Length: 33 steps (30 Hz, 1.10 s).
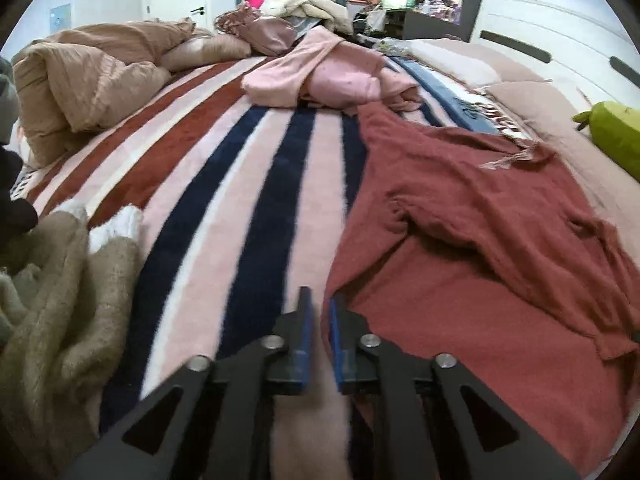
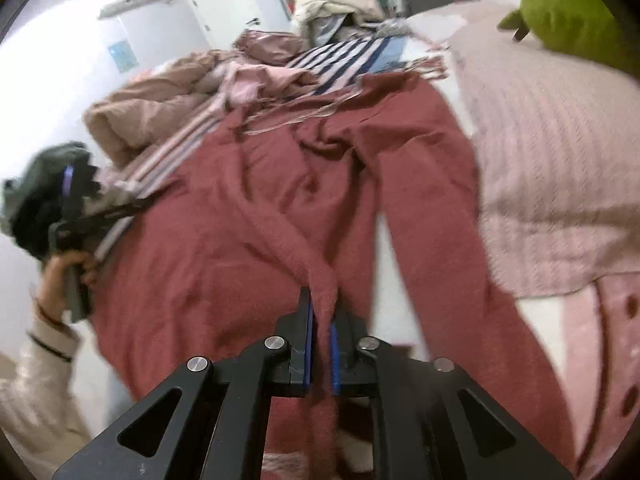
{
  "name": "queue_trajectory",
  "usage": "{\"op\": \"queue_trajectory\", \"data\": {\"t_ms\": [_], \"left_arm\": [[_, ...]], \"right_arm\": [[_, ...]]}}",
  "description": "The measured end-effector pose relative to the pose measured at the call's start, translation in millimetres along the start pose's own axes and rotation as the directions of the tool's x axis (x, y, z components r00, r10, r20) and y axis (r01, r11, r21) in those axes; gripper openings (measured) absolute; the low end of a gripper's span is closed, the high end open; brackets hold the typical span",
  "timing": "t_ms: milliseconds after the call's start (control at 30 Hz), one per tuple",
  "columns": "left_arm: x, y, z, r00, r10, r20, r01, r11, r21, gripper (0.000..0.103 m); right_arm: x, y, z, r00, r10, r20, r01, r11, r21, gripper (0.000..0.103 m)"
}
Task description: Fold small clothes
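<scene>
A dark red knit garment (image 1: 480,248) lies spread on the striped blanket (image 1: 256,168), filling the right half of the left wrist view. My left gripper (image 1: 320,300) hovers at its left edge, jaws nearly closed with a narrow gap and nothing between them. In the right wrist view the same red garment (image 2: 248,216) lies spread out. My right gripper (image 2: 322,308) is shut on a bunched sleeve (image 2: 304,256) of it, which runs up from the jaws. The left gripper (image 2: 76,208) and the hand holding it show blurred at the left there.
A pink garment (image 1: 332,76) lies crumpled at the far end of the blanket. A beige duvet (image 1: 80,80) is piled at the far left, an olive knit (image 1: 60,300) at the near left. A green plush (image 2: 568,16) and a pink knit cover (image 2: 560,168) lie right.
</scene>
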State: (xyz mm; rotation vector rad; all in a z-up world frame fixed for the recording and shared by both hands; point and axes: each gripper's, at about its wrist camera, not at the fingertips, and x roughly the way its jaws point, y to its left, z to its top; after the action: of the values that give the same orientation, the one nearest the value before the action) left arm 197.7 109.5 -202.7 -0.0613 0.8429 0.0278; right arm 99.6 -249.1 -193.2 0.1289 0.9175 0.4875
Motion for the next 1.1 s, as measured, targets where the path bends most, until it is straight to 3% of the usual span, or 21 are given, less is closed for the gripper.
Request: {"op": "queue_trajectory", "data": {"t_ms": [33, 67, 133, 233, 333, 400, 467, 533, 600, 633, 667, 800, 900, 1033, 1100], "left_arm": [[-5, -3, 1, 1.0, -0.026, 0.014, 0.026, 1.0, 0.006, 0.036], [-13, -8, 1, 0.998, -0.052, 0.035, 0.051, 0.999, 0.017, 0.048], [-32, -17, 0, 0.994, -0.071, 0.079, 0.068, 0.997, 0.038, 0.05], [-56, -28, -2, 0.989, -0.082, 0.125, 0.078, 0.996, 0.043, 0.053], [-80, -39, -8, 0.974, -0.139, 0.18, 0.134, 0.99, 0.037, 0.058], [-93, -47, -12, 0.963, -0.179, 0.203, 0.173, 0.984, 0.047, 0.058], [-103, -54, -15, 0.957, -0.199, 0.212, 0.192, 0.98, 0.056, 0.059], [-113, -57, -18, 0.952, -0.207, 0.227, 0.207, 0.978, 0.023, 0.059], [-118, -55, -21, 0.943, -0.227, 0.242, 0.239, 0.971, -0.021, 0.059], [-121, -55, -22, 0.937, -0.245, 0.249, 0.262, 0.964, -0.035, 0.059], [-124, -56, -23, 0.933, -0.25, 0.258, 0.269, 0.962, -0.039, 0.059], [-131, -58, -21, 0.932, -0.235, 0.277, 0.252, 0.967, -0.028, 0.06], [-140, -51, -22, 0.921, -0.257, 0.294, 0.278, 0.96, -0.033, 0.066], [-151, -37, -24, 0.914, -0.26, 0.311, 0.284, 0.958, -0.034, 0.066], [-155, -29, -26, 0.91, -0.272, 0.312, 0.302, 0.952, -0.051, 0.068]], "right_arm": [[-3, 0, 0, 1.0, -0.001, 0.007, 0.001, 1.0, 0.004, 0.009], [-11, 0, -1, 1.0, -0.01, 0.024, 0.01, 1.0, -0.003, 0.023], [-35, -1, -6, 0.994, -0.048, 0.099, 0.049, 0.999, -0.004, 0.04], [-59, -6, -15, 0.976, -0.136, 0.167, 0.138, 0.99, 0.003, 0.056], [-66, -13, -33, 0.948, -0.281, 0.152, 0.288, 0.957, -0.023, 0.058], [-67, -22, -42, 0.938, -0.323, 0.129, 0.327, 0.945, -0.01, 0.058], [-65, -30, -53, 0.941, -0.322, 0.103, 0.324, 0.946, -0.004, 0.059], [-57, -30, -60, 0.932, -0.35, 0.097, 0.357, 0.933, -0.055, 0.056], [-53, -21, -65, 0.907, -0.402, 0.122, 0.416, 0.901, -0.125, 0.037], [-53, -18, -64, 0.905, -0.408, 0.123, 0.423, 0.895, -0.14, 0.016], [-54, -18, -61, 0.899, -0.417, 0.131, 0.433, 0.892, -0.13, 0.003], [-75, -32, -47, 0.893, -0.41, 0.185, 0.414, 0.91, 0.02, 0.003], [-92, -23, -31, 0.897, -0.364, 0.25, 0.365, 0.93, 0.043, 0.003], [-109, 12, -4, 0.925, -0.217, 0.312, 0.23, 0.973, -0.005, 0.003], [-109, 43, 8, 0.946, -0.089, 0.31, 0.119, 0.99, -0.078, 0.003]]}}
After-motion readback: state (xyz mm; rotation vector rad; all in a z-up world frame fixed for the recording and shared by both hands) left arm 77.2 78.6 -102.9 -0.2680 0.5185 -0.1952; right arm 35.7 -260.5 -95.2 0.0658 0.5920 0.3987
